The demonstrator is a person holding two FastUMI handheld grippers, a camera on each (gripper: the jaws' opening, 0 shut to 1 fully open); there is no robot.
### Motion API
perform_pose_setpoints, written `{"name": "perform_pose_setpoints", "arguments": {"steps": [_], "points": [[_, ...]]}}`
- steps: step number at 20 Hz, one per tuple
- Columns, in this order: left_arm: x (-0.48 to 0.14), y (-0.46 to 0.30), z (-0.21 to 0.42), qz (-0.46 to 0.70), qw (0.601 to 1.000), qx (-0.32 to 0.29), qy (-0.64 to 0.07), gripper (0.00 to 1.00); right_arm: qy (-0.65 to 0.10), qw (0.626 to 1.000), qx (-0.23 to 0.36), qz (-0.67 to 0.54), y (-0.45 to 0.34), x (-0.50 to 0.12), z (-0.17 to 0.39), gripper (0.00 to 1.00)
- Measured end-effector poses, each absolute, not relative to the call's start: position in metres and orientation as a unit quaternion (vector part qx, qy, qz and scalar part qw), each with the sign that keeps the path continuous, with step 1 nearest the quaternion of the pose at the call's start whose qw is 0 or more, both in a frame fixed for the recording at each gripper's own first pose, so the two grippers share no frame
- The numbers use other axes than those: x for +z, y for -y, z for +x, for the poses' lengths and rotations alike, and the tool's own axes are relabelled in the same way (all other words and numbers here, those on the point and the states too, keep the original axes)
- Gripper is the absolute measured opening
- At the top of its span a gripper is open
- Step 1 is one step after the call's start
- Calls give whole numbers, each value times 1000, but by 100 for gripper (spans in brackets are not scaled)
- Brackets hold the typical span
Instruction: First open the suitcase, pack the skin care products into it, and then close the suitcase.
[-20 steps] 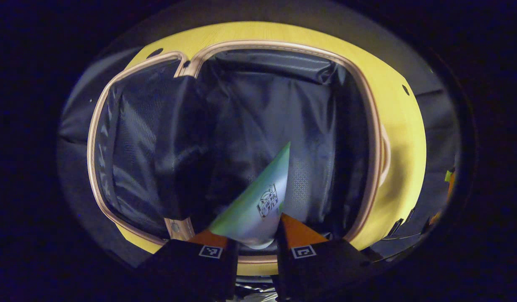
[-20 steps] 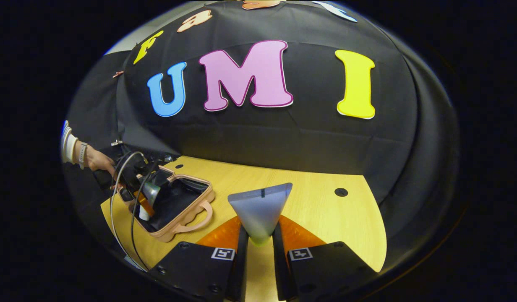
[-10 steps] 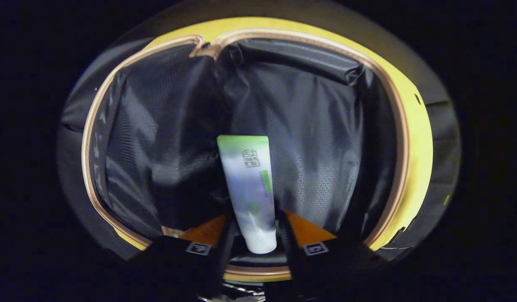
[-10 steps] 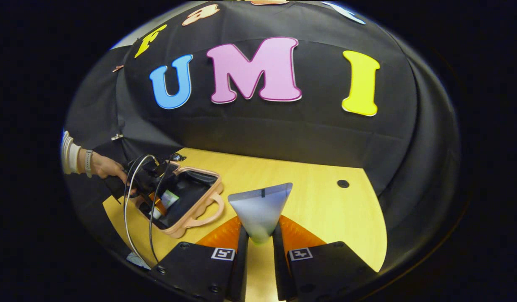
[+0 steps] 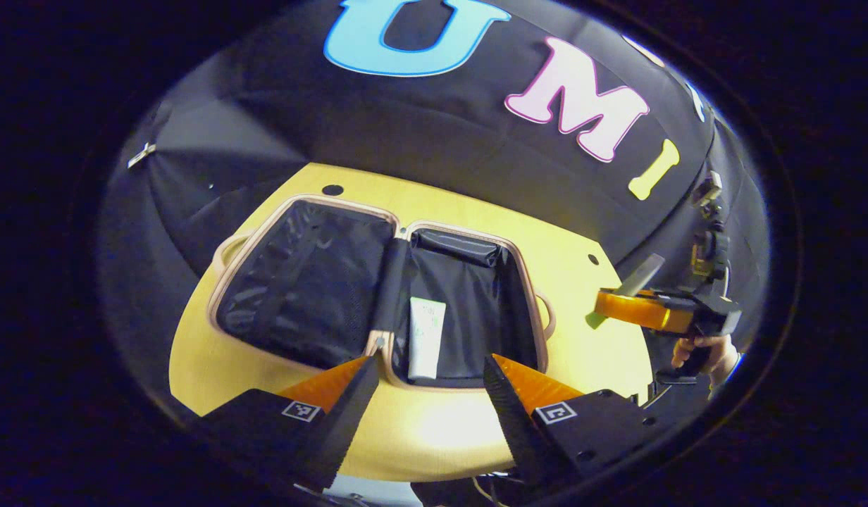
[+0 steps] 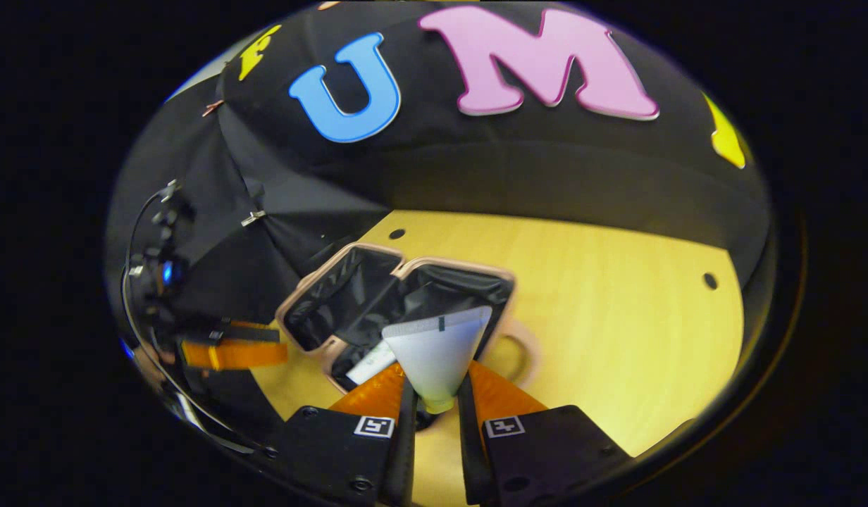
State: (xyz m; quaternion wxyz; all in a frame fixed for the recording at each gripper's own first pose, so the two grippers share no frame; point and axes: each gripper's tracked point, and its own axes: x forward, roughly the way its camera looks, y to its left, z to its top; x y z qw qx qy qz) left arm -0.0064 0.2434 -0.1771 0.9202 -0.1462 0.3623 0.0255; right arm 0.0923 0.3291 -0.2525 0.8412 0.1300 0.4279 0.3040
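The suitcase (image 5: 377,296) lay fully open on the desk (image 5: 434,429), both halves flat and lining up, which left the 2 compartments free to load from above. 1 tube (image 5: 426,336) already lay lengthwise in the right-hand half, flat on the dark lining near the front rim, apart from the side walls; it looked set down to leave room beside it for more.

The left gripper (image 5: 427,394) hovered above the near edge of the desk, its jaws spread wide with nothing between them. Judged from that, its tube was delivered and it was free for the next item.

The right gripper (image 6: 434,394) had its jaws closed on a second tube (image 6: 437,352), pinching the narrow cap end so the broad crimped end fanned out ahead. Holding it by the cap probably kept the soft body from squashing and let the flat end lead into the case. The likely next step was to carry this tube over the open right half and lay it beside the first.

The left gripper view showed the whole interior of both halves and the placed tube's position in full, and off to the right the right gripper (image 5: 635,310) with its hand (image 5: 702,352) seen from the side, tube angled upward. The right gripper view showed the grasp itself close up, with the held tube hiding part of the case (image 6: 406,296), and the left gripper (image 6: 230,352) at its far left edge.
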Motion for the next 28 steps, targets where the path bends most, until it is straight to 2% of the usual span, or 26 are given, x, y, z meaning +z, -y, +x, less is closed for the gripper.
{"name": "perform_pose_setpoints", "arguments": {"steps": [4, 6, 7, 9, 10, 12, 13, 14, 17, 19, 21, 24, 28], "points": [[-180, -304, -71, -215, 905, 99, -353, 94, -581, 767, 260, 85, -373, -347, 74, 32], [-178, -333, -99, -233, 899, 137, -345, 95, -653, 723, 205, 96, -386, -382, 58, 32], [-174, -347, -111, -238, 897, 154, -340, 95, -674, 711, 178, 94, -388, -395, 53, 26], [-169, -373, -126, -246, 893, 176, -333, 95, -685, 708, 152, 81, -391, -410, 50, 39], [-166, -388, -132, -250, 891, 184, -332, 95, -686, 709, 144, 76, -393, -411, 50, 33], [-161, -411, -132, -250, 889, 197, -330, 95, -683, 712, 143, 76, -397, -407, 49, 35], [-161, -422, -124, -248, 889, 200, -327, 95, -675, 717, 151, 85, -400, -401, 49, 29], [-160, -430, -113, -245, 892, 200, -323, 95, -654, 729, 167, 111, -407, -387, 55, 44], [-149, -457, -71, -234, 902, 190, -310, 95, -541, 798, 219, 152, -405, -325, 84, 93], [-140, -488, -39, -223, 907, 193, -302, 95, -470, 830, 248, 168, -385, -273, 88, 97], [-136, -511, 3, -237, 903, 198, -298, 95, -422, 855, 255, 159, -350, -241, 86, 97], [-161, -548, 57, -247, 889, 207, -325, 94, -403, 881, 204, 139, -275, -229, 73, 97], [-206, -580, 98, -228, 865, 237, -378, 94, -418, 887, 125, 152, -201, -241, 45, 97]]}}
